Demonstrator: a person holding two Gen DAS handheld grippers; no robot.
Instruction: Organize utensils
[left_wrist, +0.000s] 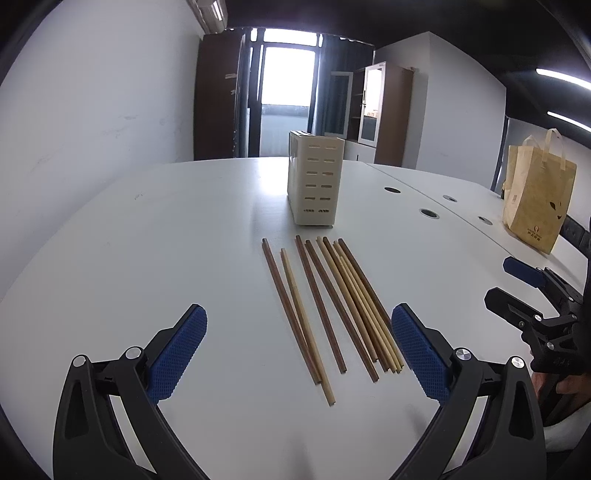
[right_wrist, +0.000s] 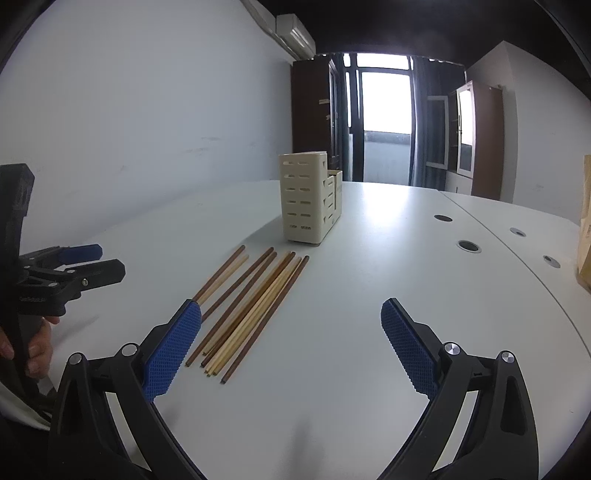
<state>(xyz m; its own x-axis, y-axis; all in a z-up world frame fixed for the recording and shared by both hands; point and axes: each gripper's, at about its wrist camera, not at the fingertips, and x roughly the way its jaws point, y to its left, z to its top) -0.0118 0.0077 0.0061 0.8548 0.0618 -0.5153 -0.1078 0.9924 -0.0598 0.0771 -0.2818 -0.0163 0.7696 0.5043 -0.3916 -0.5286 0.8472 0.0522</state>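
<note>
Several wooden chopsticks (left_wrist: 332, 306), some dark brown and some pale, lie side by side on the white table (left_wrist: 147, 240). Behind them stands a cream slotted utensil holder (left_wrist: 314, 181), upright. My left gripper (left_wrist: 299, 354) is open above the near ends of the chopsticks, which lie between its blue pads, untouched. In the right wrist view the same chopsticks (right_wrist: 255, 306) run past the left pad, and the holder (right_wrist: 308, 197) stands beyond them. My right gripper (right_wrist: 291, 347) is open over bare table, holding nothing. Each gripper also shows at the edge of the other's view.
A tan paper bag (left_wrist: 539, 199) stands at the table's right side. Round cable holes (left_wrist: 428, 213) dot the right half of the table (right_wrist: 369, 295). A person's hand (right_wrist: 33, 347) holds the left gripper's handle. Wall to the left, cabinets and a bright door behind.
</note>
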